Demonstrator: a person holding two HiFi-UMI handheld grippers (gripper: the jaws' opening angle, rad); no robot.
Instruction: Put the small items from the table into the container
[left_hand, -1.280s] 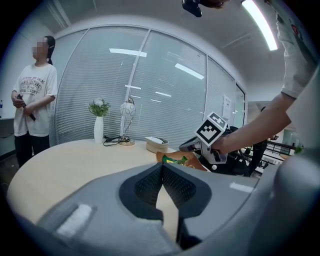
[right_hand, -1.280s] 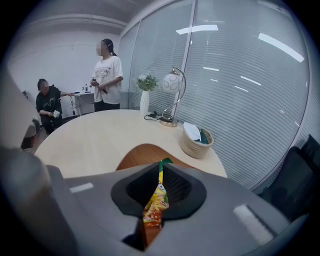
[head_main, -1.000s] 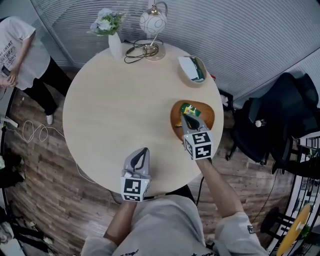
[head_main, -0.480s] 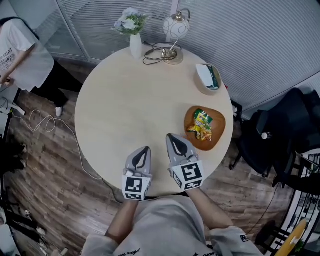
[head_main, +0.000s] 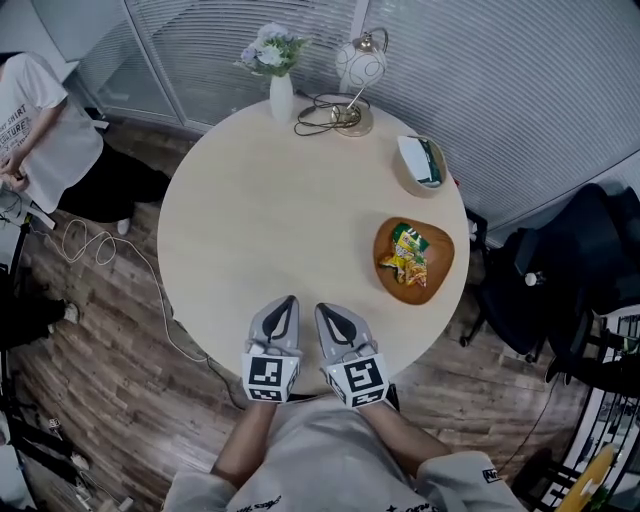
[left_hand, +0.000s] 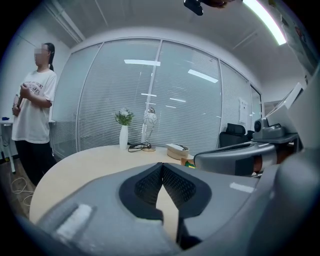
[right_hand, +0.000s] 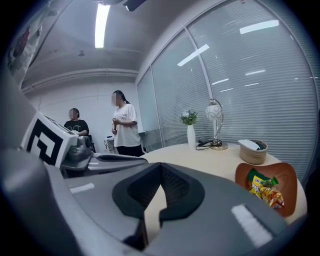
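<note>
Snack packets (head_main: 406, 255) already lie in the container, and no other loose small item shows. The task is probably at or near its end, so the next move calls only for a final check or parking the tools. Left gripper (head_main: 287, 305) is at the near table edge, ribbed jaws clenched together on nothing. Right gripper (head_main: 322, 312) is just beside it, likewise closed and empty. Table (head_main: 250, 220): round, pale, matte wood-look. Container (head_main: 443, 262), right side: shallow rounded brown wooden dish. The packets are crinkly yellow-green foil.
</note>
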